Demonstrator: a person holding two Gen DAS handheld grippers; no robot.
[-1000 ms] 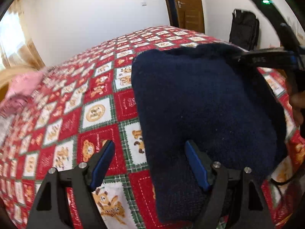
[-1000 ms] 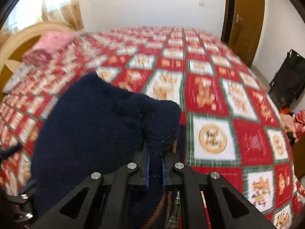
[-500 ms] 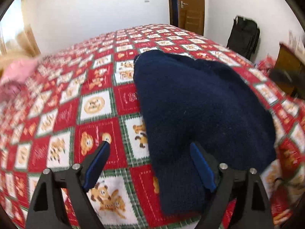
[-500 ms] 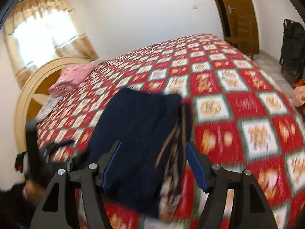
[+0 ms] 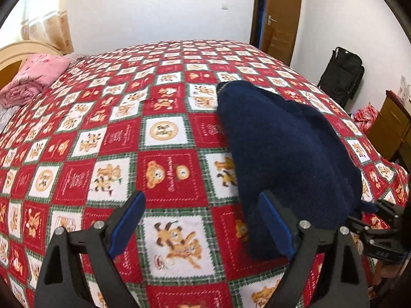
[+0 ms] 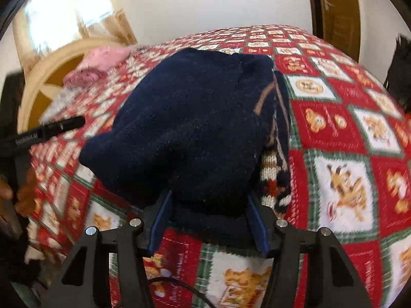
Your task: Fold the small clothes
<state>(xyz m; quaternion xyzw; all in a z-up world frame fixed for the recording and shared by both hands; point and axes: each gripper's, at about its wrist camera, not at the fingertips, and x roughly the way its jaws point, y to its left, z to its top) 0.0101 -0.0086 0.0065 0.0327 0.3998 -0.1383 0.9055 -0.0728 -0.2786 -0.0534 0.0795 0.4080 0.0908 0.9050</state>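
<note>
A folded navy knit sweater (image 5: 285, 148) lies on the red patchwork bedspread (image 5: 164, 174); in the right wrist view the sweater (image 6: 195, 118) shows a patterned knit layer at its right edge. My left gripper (image 5: 203, 220) is open and empty, with the sweater's near left edge by its right finger. My right gripper (image 6: 208, 223) is open, its fingers either side of the sweater's near edge, not pinching it. The right gripper also shows at the lower right of the left wrist view (image 5: 380, 228).
A pink folded blanket (image 5: 33, 79) lies by the wooden headboard (image 6: 41, 82) at the far left. A black bag (image 5: 341, 79) and a wooden cabinet (image 5: 393, 131) stand beside the bed on the right. A door (image 5: 280, 18) is at the back.
My right gripper let go of the sweater's corner, opened, and moved round to the sweater's near edge. My left gripper stayed open and pulled back a little.
</note>
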